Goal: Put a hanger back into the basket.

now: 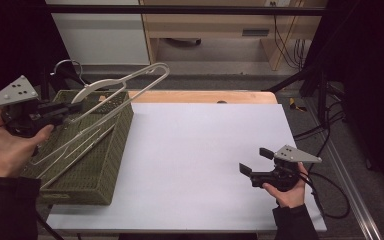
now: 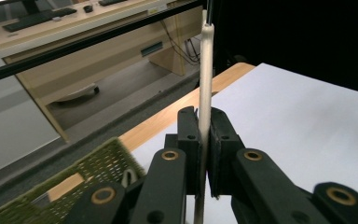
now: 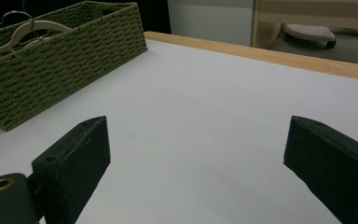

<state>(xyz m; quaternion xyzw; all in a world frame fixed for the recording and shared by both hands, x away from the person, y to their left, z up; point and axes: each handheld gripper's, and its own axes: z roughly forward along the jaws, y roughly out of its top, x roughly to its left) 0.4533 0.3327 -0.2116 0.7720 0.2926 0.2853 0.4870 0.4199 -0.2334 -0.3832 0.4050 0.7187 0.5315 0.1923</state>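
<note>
My left hand-held gripper (image 1: 75, 106) pinches the pale hanger (image 1: 130, 80) by its bar, tilted above the woven basket (image 1: 105, 160) to clear the rim; my right hand-held gripper (image 1: 252, 161) waits spread over the worktop (image 1: 200, 145), ready to receive it.

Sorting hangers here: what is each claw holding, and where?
Left claw grips a pale hanger on its thin bar. Right claw is open, holding nothing.

Cream hanger (image 1: 125, 82), tilted above basket (image 1: 111, 155)
</note>
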